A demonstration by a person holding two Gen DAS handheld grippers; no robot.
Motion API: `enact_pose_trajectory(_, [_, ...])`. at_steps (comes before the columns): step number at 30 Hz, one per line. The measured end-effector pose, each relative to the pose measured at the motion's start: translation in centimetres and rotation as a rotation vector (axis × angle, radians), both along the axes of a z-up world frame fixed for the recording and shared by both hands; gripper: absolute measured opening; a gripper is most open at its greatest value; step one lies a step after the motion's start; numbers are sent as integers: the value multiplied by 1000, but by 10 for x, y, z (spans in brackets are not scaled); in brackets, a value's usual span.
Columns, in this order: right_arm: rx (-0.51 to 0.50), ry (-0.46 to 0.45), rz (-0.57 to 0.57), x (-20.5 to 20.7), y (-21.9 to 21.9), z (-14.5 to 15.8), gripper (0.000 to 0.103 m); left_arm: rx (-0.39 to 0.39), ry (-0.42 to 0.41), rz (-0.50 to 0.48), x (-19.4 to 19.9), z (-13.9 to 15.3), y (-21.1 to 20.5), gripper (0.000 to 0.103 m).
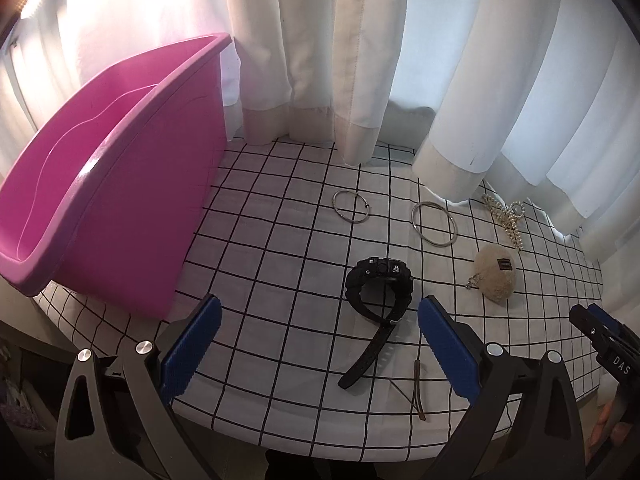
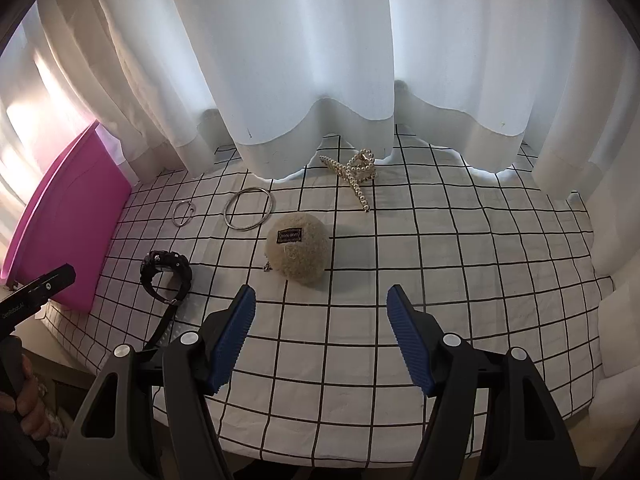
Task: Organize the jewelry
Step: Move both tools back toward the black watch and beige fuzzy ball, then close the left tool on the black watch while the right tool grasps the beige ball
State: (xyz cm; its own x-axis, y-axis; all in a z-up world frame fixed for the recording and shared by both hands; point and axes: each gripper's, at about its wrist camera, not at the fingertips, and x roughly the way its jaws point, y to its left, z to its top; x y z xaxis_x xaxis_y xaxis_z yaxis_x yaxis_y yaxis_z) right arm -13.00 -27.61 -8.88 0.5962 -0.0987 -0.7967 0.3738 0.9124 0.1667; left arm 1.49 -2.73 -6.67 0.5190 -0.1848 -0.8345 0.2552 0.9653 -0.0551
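Observation:
A pink plastic bin (image 1: 132, 208) stands at the table's left; its side shows in the right wrist view (image 2: 76, 224). On the checked cloth lie a black watch (image 1: 378, 288) (image 2: 166, 274), a small silver ring bangle (image 1: 351, 206) (image 2: 183, 213), a larger silver bangle (image 1: 434, 223) (image 2: 248, 209), a fluffy beige keychain ball (image 1: 496, 276) (image 2: 298, 250) and a pearl hair clip (image 1: 506, 216) (image 2: 354, 172). My left gripper (image 1: 320, 312) is open and empty just before the watch. My right gripper (image 2: 322, 300) is open and empty just before the fluffy ball.
White curtains (image 2: 320, 60) hang along the back and right, their hems touching the cloth. A thin brown hair pin (image 1: 418, 388) lies near the front edge of the round table (image 2: 360, 380). The right gripper's tip (image 1: 600, 328) shows at the left view's right edge.

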Motion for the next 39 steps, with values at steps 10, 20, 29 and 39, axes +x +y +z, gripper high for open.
enact_pose_trajectory(10, [18,48,20,30,-4,-33,65,37,79,-13,25,-64,-25,97])
enact_pose_trajectory(20, [18,91,38,59,1,-62,65,52,117,-18,49,-96,-33,97])
enact_pose_trajectory(29, [13,122,41,83,1,-80,65,47,140,-30,56,-111,-38,97])
enact_pose_trajectory(39, [4,160,65,107,2,-88,65,37,162,-35,62,-120,-38,97])
